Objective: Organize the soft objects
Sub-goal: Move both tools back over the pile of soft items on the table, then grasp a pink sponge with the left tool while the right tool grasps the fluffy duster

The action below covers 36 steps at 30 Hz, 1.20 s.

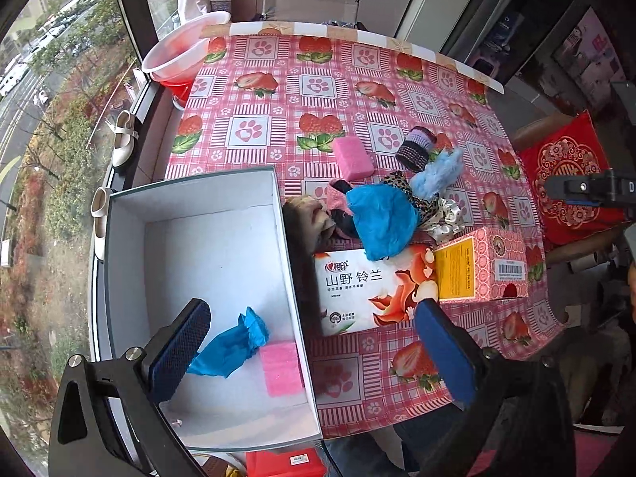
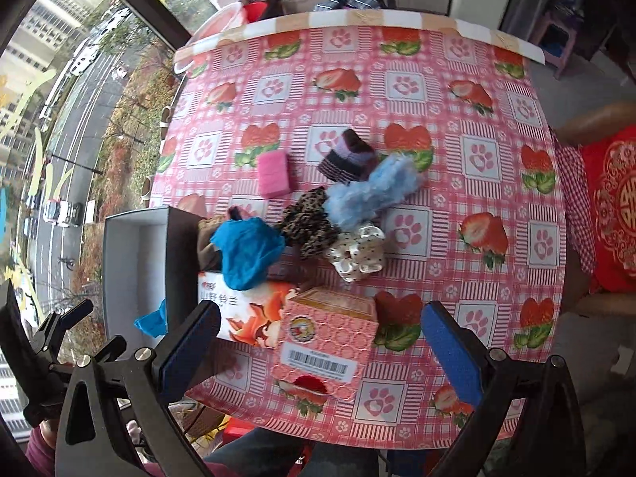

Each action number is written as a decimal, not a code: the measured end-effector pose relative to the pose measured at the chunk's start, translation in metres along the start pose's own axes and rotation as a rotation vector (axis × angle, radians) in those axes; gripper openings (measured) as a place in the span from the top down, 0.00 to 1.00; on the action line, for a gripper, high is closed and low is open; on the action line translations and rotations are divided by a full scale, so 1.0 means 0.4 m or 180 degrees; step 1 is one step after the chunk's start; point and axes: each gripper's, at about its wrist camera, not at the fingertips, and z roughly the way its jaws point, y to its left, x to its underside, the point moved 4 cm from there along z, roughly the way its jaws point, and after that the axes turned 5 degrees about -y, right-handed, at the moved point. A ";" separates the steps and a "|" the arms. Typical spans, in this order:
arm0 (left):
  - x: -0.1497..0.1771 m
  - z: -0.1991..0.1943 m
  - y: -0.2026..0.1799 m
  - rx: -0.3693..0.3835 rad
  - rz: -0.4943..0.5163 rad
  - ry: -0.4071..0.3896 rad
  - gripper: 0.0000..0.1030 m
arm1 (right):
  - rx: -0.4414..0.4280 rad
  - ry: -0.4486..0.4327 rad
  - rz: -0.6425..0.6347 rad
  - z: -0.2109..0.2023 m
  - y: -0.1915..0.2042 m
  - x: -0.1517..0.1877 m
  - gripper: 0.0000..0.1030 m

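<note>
A grey open box (image 1: 190, 198) holds a blue cloth (image 1: 230, 346) and a pink sponge (image 1: 282, 367). My left gripper (image 1: 314, 353) is open and empty above the box's near right side. On the table lie a second pink sponge (image 1: 353, 158), a blue cloth (image 1: 381, 220), a striped sock (image 1: 415, 147), a fluffy light-blue piece (image 1: 437, 175), a leopard scrunchie (image 2: 310, 224) and a white dotted scrunchie (image 2: 359, 252). My right gripper (image 2: 320, 348) is open and empty above the pink box (image 2: 326, 342), near the table's front edge. It also shows at the far right of the left wrist view (image 1: 588, 190).
A tissue pack (image 1: 365, 290) and a pink carton (image 1: 483, 264) lie in front of the soft pile. A pink basin (image 1: 179, 51) stands at the table's far left. A red cushion (image 1: 568, 179) sits on a chair to the right. A window runs along the left.
</note>
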 end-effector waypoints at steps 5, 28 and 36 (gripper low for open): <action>-0.063 0.074 -0.045 -0.0071 -0.0041 0.0227 0.00 | 0.0200 0.0202 0.0283 0.117 -0.155 -0.014 0.01; -0.343 0.574 -0.132 -0.0427 -0.0457 0.0973 0.00 | 0.0257 0.0528 -0.0052 0.532 -0.187 -0.176 0.01; -0.340 0.661 -0.120 -0.0563 -0.0583 0.1066 0.00 | 0.0478 0.0376 0.0498 0.451 -0.402 -0.136 0.01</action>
